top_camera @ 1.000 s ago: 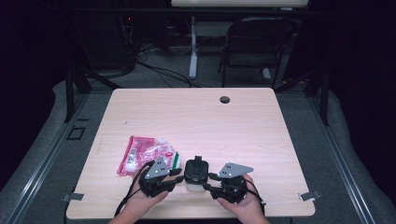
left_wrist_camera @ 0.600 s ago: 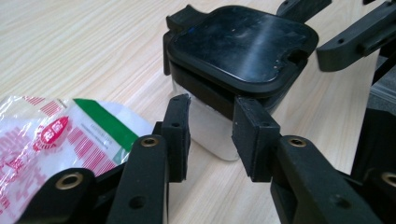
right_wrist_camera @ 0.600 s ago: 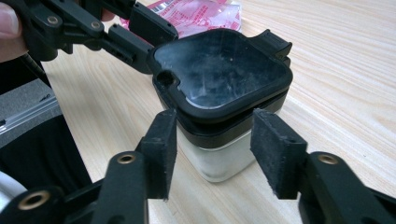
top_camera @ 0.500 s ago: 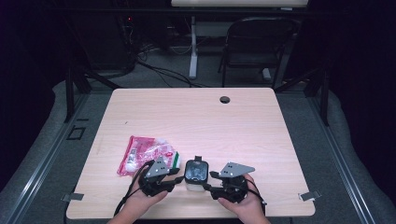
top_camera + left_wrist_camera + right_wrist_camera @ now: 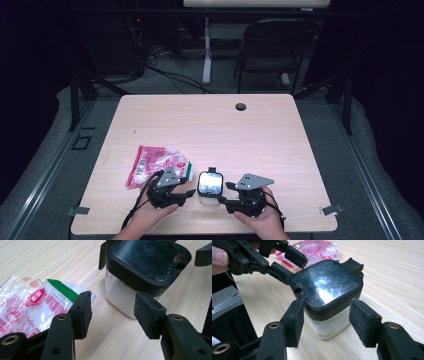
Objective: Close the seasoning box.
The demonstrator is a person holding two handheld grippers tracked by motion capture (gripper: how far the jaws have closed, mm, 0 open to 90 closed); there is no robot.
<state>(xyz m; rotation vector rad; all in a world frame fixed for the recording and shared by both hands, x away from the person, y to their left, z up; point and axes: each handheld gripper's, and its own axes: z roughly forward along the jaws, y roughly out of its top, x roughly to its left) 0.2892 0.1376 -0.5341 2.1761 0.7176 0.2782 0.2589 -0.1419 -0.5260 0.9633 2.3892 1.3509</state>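
A square clear jar with a glossy black lid and white contents stands near the table's front edge. My left gripper lies just left of it, and my right gripper just right of it. In the left gripper view the left gripper is open and has just been opening, with the jar ahead and clear of its pads. In the right gripper view the right gripper is open and has also just been opening. The jar's near corner sits between its pads.
A crinkled red-and-white plastic bag with a green stripe lies left of the jar, close to my left gripper. The wooden table has a small round hole at the back. A dark chair stands beyond the far edge.
Both grippers' jaws stand wider apart beside the jar than before. The jar and the bag have stayed where they were, and the hands have barely shifted.
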